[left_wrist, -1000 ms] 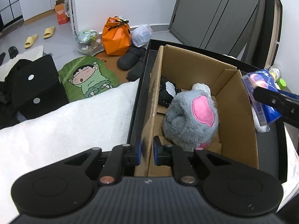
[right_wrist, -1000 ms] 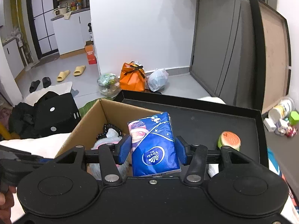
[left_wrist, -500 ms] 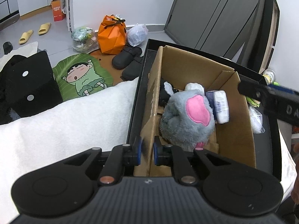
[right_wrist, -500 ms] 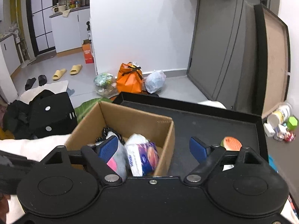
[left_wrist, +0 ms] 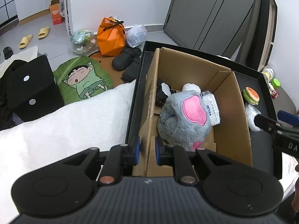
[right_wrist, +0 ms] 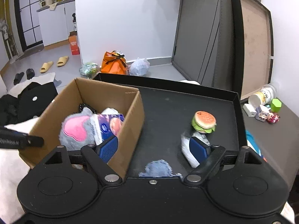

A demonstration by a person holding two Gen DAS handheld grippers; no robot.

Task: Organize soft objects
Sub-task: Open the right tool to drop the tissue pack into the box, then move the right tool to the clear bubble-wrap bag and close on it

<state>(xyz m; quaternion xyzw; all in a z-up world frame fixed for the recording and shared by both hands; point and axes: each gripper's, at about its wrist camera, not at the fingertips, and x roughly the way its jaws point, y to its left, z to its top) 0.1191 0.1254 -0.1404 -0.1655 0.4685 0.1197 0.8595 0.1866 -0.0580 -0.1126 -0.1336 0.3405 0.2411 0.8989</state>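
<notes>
A cardboard box stands in a black tray. Inside lie a grey plush with a pink patch and a blue tissue pack leaning on it. My left gripper clasps the box's near-left wall; its jaws are opening slightly, the pads still on the cardboard. My right gripper stands open over the tray beside the box's right wall, holding nothing. Ahead of it are a burger toy, a white wrapped pack and a blue fluffy thing.
A white blanket lies left of the tray. On the floor beyond are an orange bag, dark slippers and a cartoon mat. Small toys and a bottle stand on the grey surface to the right.
My right gripper opened and let go of the tissue pack, which dropped into the box against the plush. That gripper then shifted right over the tray. The left gripper stayed on the box wall.
</notes>
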